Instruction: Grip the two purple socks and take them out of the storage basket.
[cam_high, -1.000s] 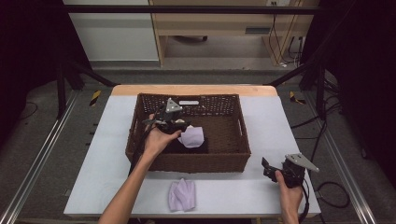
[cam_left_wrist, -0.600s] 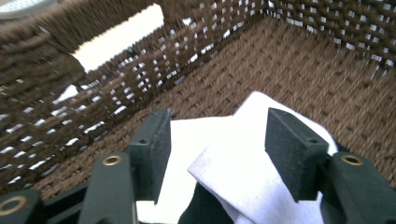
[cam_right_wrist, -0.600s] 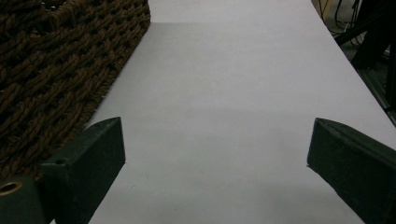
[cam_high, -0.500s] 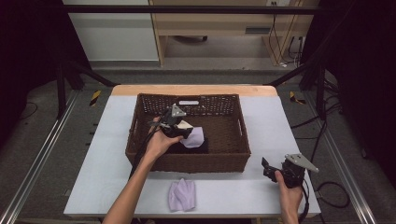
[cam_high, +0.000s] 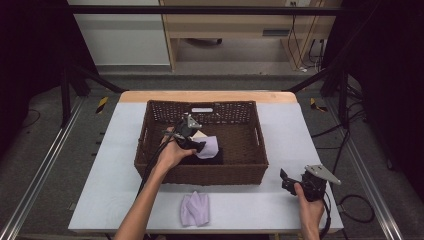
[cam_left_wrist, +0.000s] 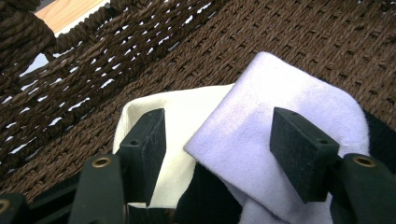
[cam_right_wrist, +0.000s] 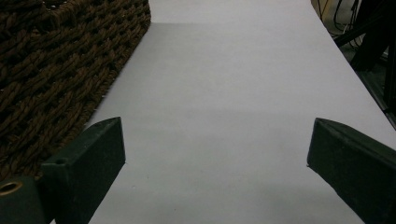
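I'm working in what looks like a lab or test room set up for recording. My table (cam_high: 115, 170) has a plain pale top and stands inside a dark metal frame (cam_high: 75, 80) with rails (cam_high: 40, 170) along the grey floor. Loose cables (cam_high: 350, 150) trail on the right, yellow-black tape (cam_high: 101, 104) marks the floor, and a bare wooden bench (cam_high: 225, 30) stands behind.

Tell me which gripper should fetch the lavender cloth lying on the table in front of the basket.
Probably the right. The right gripper hangs open and empty over the table, off to one side of the lavender cloth. The left gripper is down inside the basket, open over the cloths there.
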